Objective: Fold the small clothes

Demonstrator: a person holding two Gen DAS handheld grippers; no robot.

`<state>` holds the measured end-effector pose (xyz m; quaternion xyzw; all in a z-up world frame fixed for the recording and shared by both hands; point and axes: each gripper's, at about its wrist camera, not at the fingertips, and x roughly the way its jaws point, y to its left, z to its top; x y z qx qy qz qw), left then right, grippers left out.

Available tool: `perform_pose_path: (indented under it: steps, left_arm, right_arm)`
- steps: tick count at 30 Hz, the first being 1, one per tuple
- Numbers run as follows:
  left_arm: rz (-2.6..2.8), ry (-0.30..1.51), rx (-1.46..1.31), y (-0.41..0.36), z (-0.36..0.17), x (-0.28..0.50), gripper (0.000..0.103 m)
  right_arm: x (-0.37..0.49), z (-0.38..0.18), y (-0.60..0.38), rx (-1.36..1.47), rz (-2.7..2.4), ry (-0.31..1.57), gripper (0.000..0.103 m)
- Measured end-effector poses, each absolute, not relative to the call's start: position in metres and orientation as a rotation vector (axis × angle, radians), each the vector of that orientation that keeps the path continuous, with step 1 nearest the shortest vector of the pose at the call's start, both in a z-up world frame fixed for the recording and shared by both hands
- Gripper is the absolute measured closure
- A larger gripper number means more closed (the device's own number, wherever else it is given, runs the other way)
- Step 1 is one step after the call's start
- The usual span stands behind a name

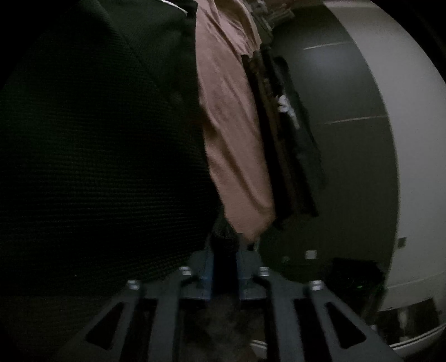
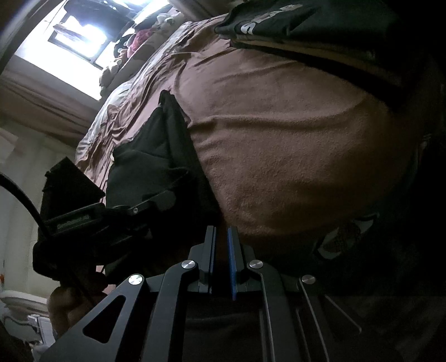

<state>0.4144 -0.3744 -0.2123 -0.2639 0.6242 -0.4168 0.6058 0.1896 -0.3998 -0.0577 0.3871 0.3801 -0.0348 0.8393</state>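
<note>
Between the right claw's (image 2: 222,250) two flat pads, one edged in blue, only a thin dark gap shows; the claw is pinched almost completely together, and whether a fold of cloth is caught there I cannot tell, since dark fabric crowds its base. Just ahead of its tips stretches the brown bedsheet (image 2: 278,139), a soft, nubbly weave lying in shallow wrinkles over the bed. To the claw's left, touching the sheet, sits a black garment (image 2: 150,156), matte and limp, bunched into a loose wedge where the left claw (image 2: 156,200) reaches in; I judge this is the small piece being folded, held low against the bed so the layers stay aligned. Farther ahead and to the right lies another black garment with white lettering (image 2: 278,19), flat and apparently already folded. From the left wrist, the left claw (image 1: 224,264) stands partly parted, with a dark strip of cloth between its pads (image 1: 207,267), though the blur hides whether they press on it. Beside it to the left looms a coarse, ribbed black knit fabric (image 1: 97,153), very close to the lens.
</note>
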Motion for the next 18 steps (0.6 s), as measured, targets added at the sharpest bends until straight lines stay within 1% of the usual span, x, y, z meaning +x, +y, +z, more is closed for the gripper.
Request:
perform_pose_path:
  steps: [1,2,3,7,18]
  left_arm:
    - [-0.981,1.435,-0.639,-0.371,-0.209,0.415,0.056]
    - [-0.988,1.417,-0.651,-0.367,-0.203,0.416,0.038]
    - [-0.983,1.388,-0.648,-0.361,-0.196,0.418,0.032]
    - [-0.961,1.331,-0.652,-0.336,-0.178,0.429,0.031]
    - [-0.728,1.238,-0.582,-0.231,-0.162,0.46,0.031]
  right_arm:
    - [0.189,-0.058,-0.399,0.821,-0.069,0.801,0.098]
    - [0.189,-0.058,-0.399,0.822,-0.066,0.8,0.098]
    - [0.19,-0.058,-0.398,0.825,-0.06,0.798,0.098]
    - [0.194,-0.055,-0.391,0.834,-0.016,0.782,0.098]
    - [0.226,-0.067,-0.381,0.876,0.084,0.795,0.098]
